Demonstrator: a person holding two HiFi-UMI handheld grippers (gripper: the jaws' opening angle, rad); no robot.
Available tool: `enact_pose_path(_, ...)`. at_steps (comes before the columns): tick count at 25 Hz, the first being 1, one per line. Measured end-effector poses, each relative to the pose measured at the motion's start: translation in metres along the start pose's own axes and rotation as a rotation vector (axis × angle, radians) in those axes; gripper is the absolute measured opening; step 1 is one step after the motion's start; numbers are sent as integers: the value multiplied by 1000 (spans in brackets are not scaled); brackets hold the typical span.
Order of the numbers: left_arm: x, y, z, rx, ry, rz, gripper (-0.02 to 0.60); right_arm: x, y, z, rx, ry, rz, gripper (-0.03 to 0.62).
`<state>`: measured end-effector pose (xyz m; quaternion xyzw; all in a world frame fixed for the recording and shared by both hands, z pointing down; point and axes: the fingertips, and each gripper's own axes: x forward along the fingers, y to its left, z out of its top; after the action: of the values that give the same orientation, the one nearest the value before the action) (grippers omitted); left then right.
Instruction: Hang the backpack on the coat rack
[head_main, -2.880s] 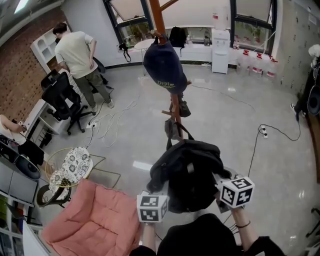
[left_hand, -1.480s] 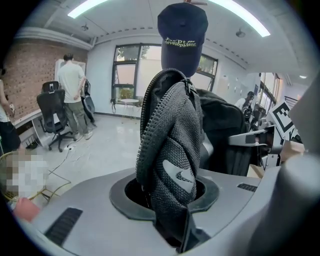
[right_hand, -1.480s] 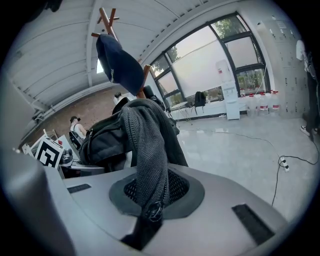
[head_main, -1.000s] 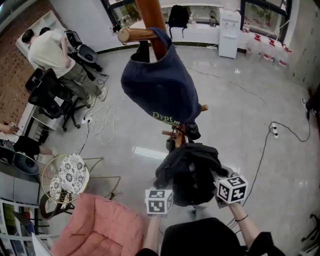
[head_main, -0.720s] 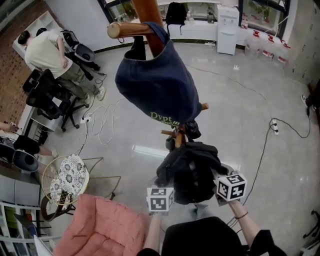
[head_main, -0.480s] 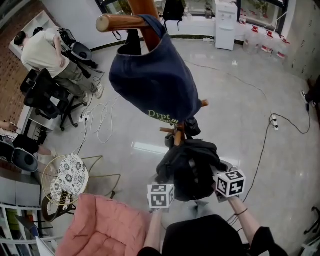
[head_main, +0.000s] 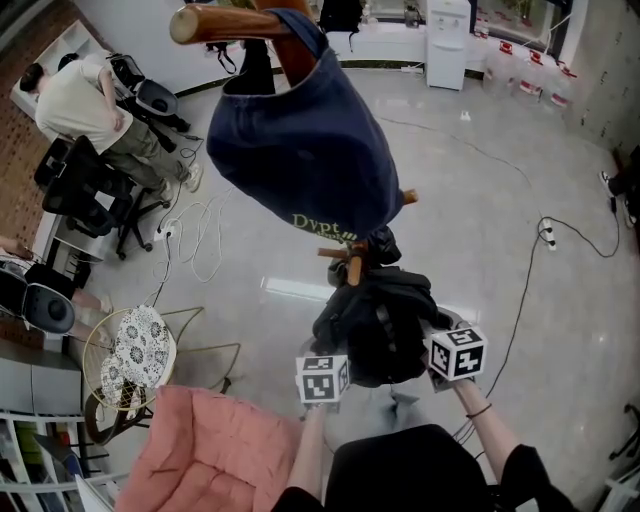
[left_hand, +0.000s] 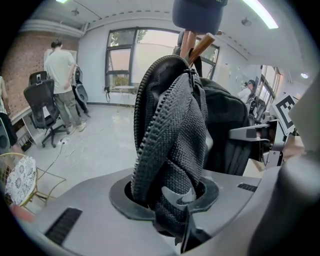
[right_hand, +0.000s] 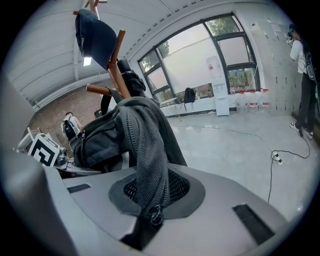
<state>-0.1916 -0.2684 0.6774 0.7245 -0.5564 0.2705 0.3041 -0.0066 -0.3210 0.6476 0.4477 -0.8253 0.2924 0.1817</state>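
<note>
A black backpack (head_main: 380, 322) hangs bunched between my two grippers, just in front of the wooden coat rack's lower pegs (head_main: 345, 262). My left gripper (head_main: 336, 356) is shut on a fold of zipped mesh fabric (left_hand: 170, 130), which fills the gap between its jaws. My right gripper (head_main: 426, 338) is shut on a mesh strap of the backpack (right_hand: 142, 150); a zip pull dangles at its jaws. The rack's pole (right_hand: 117, 65) rises behind the backpack. A navy cloth bag (head_main: 300, 150) hangs from the rack's top peg (head_main: 215, 20), above the backpack.
A pink cushioned seat (head_main: 200, 450) and a round wire stool (head_main: 135, 345) stand to the lower left. A person (head_main: 85, 100) stands by a desk and a black office chair (head_main: 85, 190) at far left. Cables (head_main: 200, 240) trail over the grey floor. A water dispenser (head_main: 445, 45) is at the back.
The head view has drawn nearer to the rack, so the navy bag looks larger and higher. Both grippers keep their hold on the backpack, still close to the lower pegs.
</note>
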Motion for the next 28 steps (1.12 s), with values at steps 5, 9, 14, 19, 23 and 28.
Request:
enact_pose_path(5,8,6,2,17,1,-3,129,8,-1,2,7,-9,-11,25)
enact_pose_path(9,17,9,2,18,-8,1,129,14,-5,1,1,-15,-17,25)
enact_pose_path(14,21,13,4,13,-22,16,131,18,-6,1,-4,-21,-18,26)
enact_pose_path(19,24,16,5,0,-30,39,146,20,-8,1,-20,-28,-15,26)
enact_pose_path(23,25,17,5,-5,-33,57,160,21,-8,0,-32,-28,-10,26)
enact_pose_path(28,27,18,4,-7,-41,76,186,23,-8,-1,-33,-38,-4,28)
